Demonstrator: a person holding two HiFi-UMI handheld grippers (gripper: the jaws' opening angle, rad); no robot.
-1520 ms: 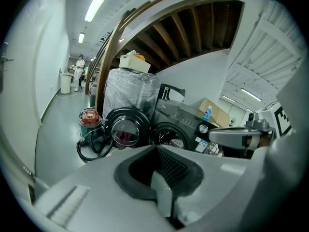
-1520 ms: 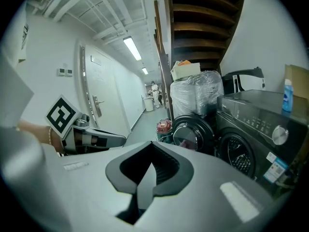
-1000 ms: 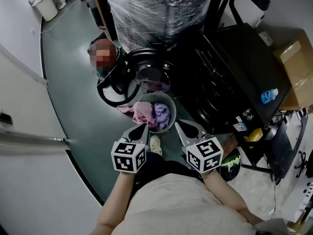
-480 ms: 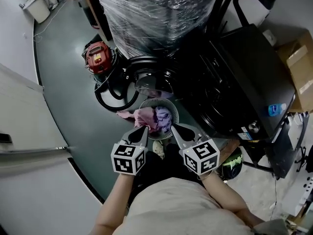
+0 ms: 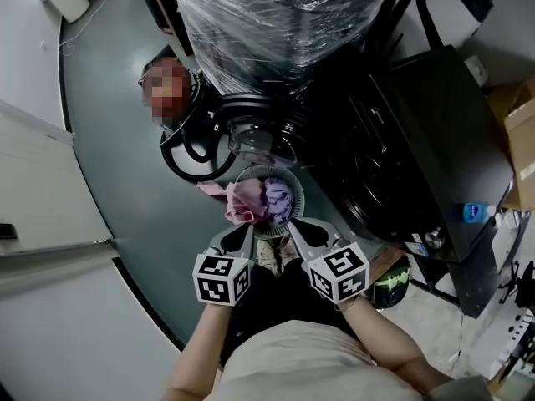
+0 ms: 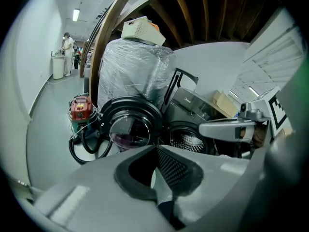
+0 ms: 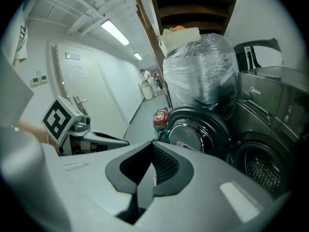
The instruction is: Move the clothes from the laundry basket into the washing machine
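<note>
Ahead of closed jaws: clothes (image 5: 248,200) in laundry basket (image 5: 298,200).

Laundry basket (image 5: 292,215) — round, grey, slatted wall — stands upright on the floor just in front of the washing machine (image 5: 393,157). It holds a crumpled purple garment (image 5: 277,197) and a pink garment (image 5: 245,200), which spills over the rim on the side away from the machine. Machine is dark and front-loading — round door (image 5: 253,137) swung open, drum (image 6: 187,142) exposed.
</note>
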